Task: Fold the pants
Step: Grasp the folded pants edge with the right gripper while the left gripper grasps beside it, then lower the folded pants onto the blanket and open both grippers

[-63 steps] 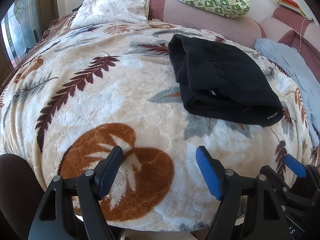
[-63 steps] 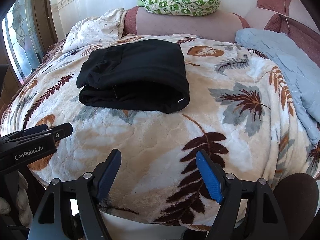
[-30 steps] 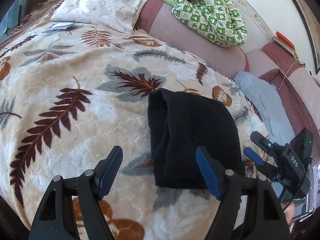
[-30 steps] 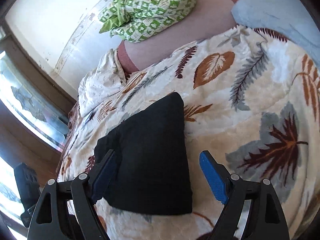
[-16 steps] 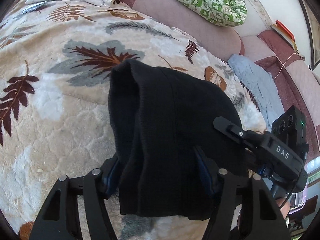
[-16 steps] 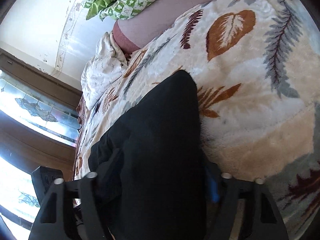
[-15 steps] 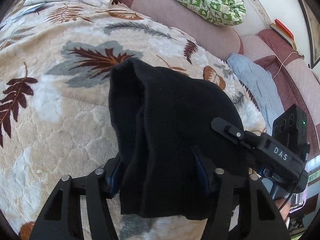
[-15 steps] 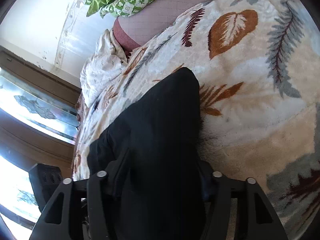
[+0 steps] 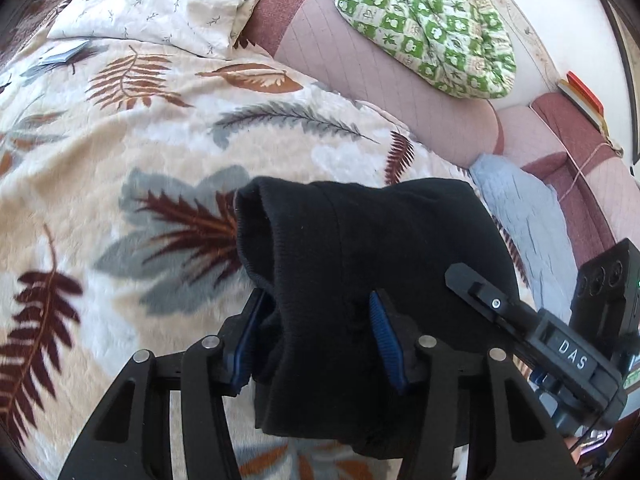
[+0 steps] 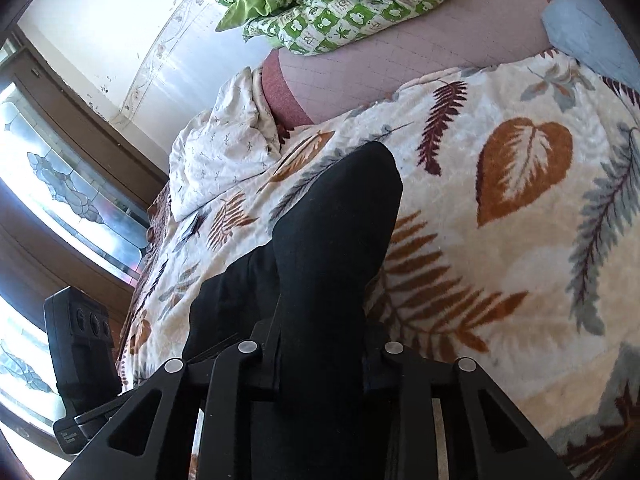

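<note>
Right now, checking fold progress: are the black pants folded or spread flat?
Folded: the black pants form a compact layered bundle on the leaf blanket, stacked edges showing.

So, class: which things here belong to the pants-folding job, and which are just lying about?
Belong to the job:
- black pants
- left gripper, closing on the pants
- right gripper, closing on the pants

Just lying about:
- green checked quilt
- cream pillow
- light blue cloth
- leaf-print blanket underneath
</note>
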Demonstrator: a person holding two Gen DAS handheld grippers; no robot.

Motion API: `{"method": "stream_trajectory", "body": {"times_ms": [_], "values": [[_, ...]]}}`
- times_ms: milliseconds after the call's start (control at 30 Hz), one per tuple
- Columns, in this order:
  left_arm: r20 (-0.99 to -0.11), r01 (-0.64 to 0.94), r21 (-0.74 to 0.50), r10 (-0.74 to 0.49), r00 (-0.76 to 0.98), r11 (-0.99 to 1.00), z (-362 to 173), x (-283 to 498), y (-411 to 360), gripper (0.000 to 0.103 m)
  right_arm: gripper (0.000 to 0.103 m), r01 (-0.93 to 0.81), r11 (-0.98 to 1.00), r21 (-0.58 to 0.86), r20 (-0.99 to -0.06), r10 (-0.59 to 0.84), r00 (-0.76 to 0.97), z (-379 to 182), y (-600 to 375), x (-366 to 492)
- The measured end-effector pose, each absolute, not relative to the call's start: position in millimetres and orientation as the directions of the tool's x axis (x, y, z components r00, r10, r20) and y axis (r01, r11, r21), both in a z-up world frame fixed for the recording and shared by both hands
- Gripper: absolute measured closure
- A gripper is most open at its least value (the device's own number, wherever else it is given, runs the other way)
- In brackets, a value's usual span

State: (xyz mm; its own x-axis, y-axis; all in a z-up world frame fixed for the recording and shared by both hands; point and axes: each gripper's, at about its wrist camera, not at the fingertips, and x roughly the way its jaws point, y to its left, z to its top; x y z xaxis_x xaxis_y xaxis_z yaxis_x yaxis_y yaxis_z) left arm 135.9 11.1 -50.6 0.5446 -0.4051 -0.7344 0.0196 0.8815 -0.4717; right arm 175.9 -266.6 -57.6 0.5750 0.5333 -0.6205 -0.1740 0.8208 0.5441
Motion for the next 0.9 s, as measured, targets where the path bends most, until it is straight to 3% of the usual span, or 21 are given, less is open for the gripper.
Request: {"method": "stream_trajectory", "body": {"times_ms": [367, 400, 467, 533, 900], "values": [[-0.764, 0.061, -0.409, -0.378, 0.522, 0.911, -63.9, 164.7, -14.2, 0.050, 0.075, -0.051, 0.802, 0.595, -0.629, 0.504, 0.592, -95.8, -302.7, 199.0], [-0.763, 0.056, -0.426, -0.392, 0.514, 0.903, -65.9, 163.8, -11.3, 0.050, 0.072, -0.038, 0.792, 0.610, -0.627, 0.511, 0.588, -100.2, -307.6, 197.8], [-0.754, 0.039, -0.463, -0.416, 0.508, 0.886, -68.0, 161.1, -2.6, 0.048, 0.055, 0.006, 0.779, 0.627, -0.626, 0.499, 0.599, -105.8, -320.4, 193.1], [-0.748, 0.019, -0.487, -0.428, 0.507, 0.873, -68.8, 158.2, 7.6, 0.045, 0.048, 0.030, 0.771, 0.637, -0.614, 0.484, 0.624, -102.6, -333.2, 185.3], [-0.755, -0.090, -0.550, -0.448, 0.478, 0.830, -81.3, 144.0, 38.8, 0.033, 0.044, -0.013, 0.900, 0.435, -0.663, 0.330, 0.672, -73.5, -327.2, 118.8]]}}
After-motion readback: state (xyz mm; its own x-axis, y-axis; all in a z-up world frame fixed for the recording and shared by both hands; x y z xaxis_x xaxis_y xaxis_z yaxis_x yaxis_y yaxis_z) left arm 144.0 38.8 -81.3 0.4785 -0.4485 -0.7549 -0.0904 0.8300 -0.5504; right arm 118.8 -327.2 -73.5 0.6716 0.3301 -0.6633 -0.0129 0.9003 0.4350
